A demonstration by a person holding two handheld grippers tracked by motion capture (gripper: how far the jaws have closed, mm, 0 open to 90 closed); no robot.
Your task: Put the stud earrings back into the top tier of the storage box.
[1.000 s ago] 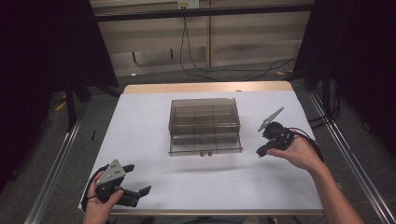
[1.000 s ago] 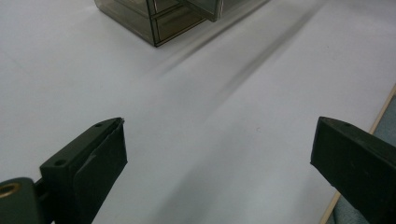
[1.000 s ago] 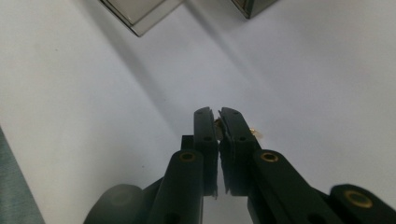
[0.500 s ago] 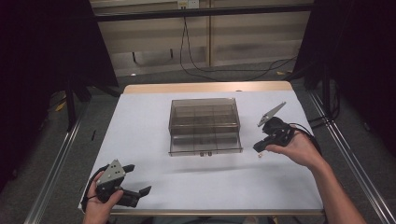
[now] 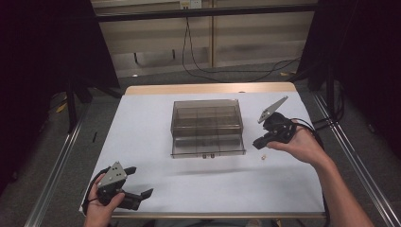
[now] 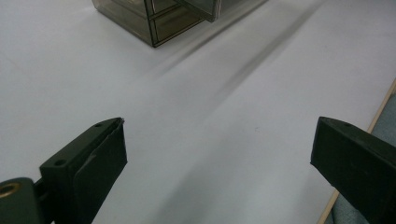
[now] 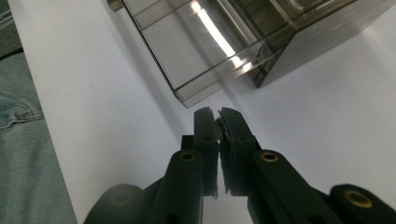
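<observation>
Jaws of the right gripper (image 7: 217,122) were pressed almost together, and a tiny pale thing sat pinched between their tips, too small to tell what it was. That gripper hung just beside the near right corner of the smoky plastic box (image 5: 206,126), its tips close to the box's front lip without touching it. In the high view the right gripper (image 5: 259,144) lay in the person's right hand (image 5: 299,146), with a small brass-coloured piece (image 5: 264,157) lying on the table just below it.

Jaws of the left gripper (image 6: 219,154) stood wide apart, holding nothing, above bare white table (image 5: 142,127). It was held low at the near left corner of the table (image 5: 137,197), well apart from the box.

The box sat at the middle of the table, its compartments showing through the walls. White surface lay open on every side of it, widest along the near edge. Dark floor, metal rails and cables surrounded the table.
</observation>
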